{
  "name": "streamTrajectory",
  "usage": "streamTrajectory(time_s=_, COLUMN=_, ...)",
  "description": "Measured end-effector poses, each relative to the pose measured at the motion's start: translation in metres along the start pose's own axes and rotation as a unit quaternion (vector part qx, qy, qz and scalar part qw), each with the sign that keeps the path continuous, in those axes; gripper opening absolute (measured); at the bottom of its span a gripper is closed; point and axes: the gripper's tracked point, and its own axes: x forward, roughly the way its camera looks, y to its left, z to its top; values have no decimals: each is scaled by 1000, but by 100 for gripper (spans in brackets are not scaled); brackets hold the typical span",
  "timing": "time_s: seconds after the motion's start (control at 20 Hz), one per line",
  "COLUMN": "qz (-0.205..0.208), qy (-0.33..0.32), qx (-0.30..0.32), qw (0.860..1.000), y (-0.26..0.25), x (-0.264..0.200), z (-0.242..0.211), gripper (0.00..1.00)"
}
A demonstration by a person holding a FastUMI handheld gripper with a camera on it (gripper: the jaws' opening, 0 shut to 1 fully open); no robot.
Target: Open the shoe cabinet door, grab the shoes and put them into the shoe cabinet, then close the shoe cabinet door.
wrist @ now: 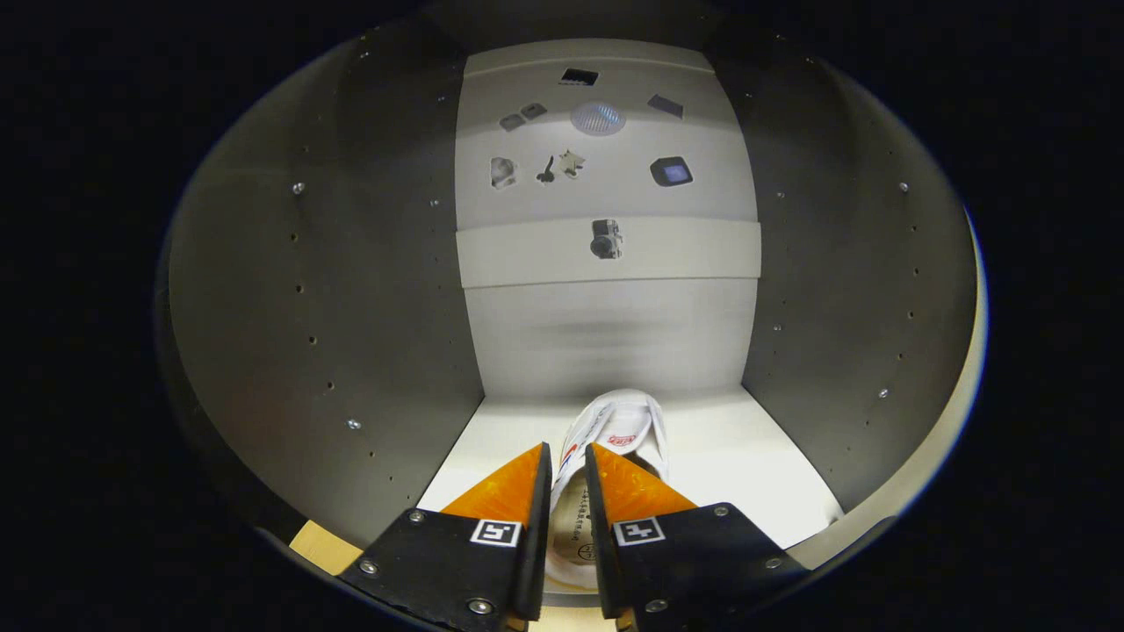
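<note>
Being held between the two fingers of the gripper (568, 456) in the gripper view is a white shoe (615, 430), its side wall being pinched from both sides by the nearly closed jaws. The shoe's open mouth and printed insole are being seen in the narrow gap between the fingers, while its tongue and toe are being carried just ahead of the fingertips, pointing away from them. The shoe is being held inside the cabinet (369, 290), over the pale shelf floor (746, 456) that is lying under and beyond the jaws. Whether the sole is touching that floor cannot be told. Grey side panels with rows of small holes and screws are rising to either side of the fingers. The back panel (606, 333) is standing well beyond the toe, crossed by a lighter band. Several small dark shapes are being seen higher on that panel, too small to tell.
</note>
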Motion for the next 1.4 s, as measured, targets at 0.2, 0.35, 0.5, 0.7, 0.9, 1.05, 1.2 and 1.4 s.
streamTrajectory(time_s=0.2, qz=-3, qy=-28, qx=-13, qw=1000, y=1, x=-46, z=16, gripper=25)
streamTrajectory(time_s=0.35, qz=-9, qy=-52, qx=-26, qw=998, y=6, x=-92, z=26, gripper=29)
streamTrajectory(time_s=0.5, qz=-17, qy=-77, qx=-32, qw=996, y=9, x=-142, z=34, gripper=32)
streamTrajectory(time_s=0.7, qz=-32, qy=-94, qx=-36, qw=994, y=10, x=-203, z=32, gripper=39)
streamTrajectory(time_s=0.9, qz=-49, qy=-102, qx=-32, qw=993, y=9, x=-263, z=24, gripper=52)
streamTrajectory(time_s=1.05, qz=-53, qy=-108, qx=-22, qw=992, y=11, x=-307, z=15, gripper=66)
streamTrajectory(time_s=1.2, qz=-63, qy=-109, qx=-6, qw=992, y=7, x=-348, z=-6, gripper=84)
streamTrajectory(time_s=1.4, qz=-84, qy=-127, qx=29, qw=988, y=-13, x=-420, z=-26, gripper=90)
